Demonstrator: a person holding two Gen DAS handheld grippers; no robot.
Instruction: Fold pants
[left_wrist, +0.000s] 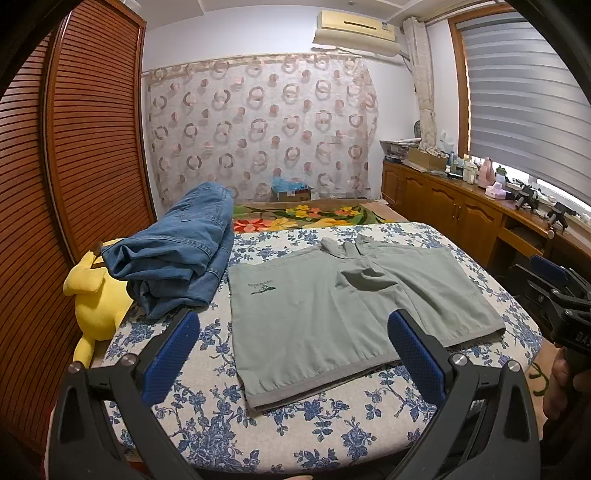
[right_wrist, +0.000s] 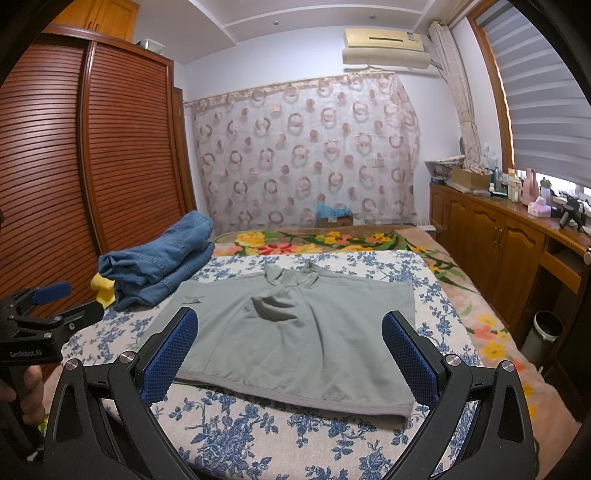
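Left wrist view shows the left gripper (left_wrist: 293, 356) spread wide and empty above the near hem of the grey-green pants (left_wrist: 343, 317), while the right gripper (right_wrist: 290, 354), seen from its own wrist camera, is likewise spread and holds nothing. Those pants lie flat on the blue-flowered sheet (left_wrist: 207, 424) of the bed, probably smoothed out so a fold can start from the near edge. Just beside them, at the left, folded jeans (left_wrist: 177, 254) sit stacked against a yellow plush toy (left_wrist: 94, 299), likely set aside as finished.
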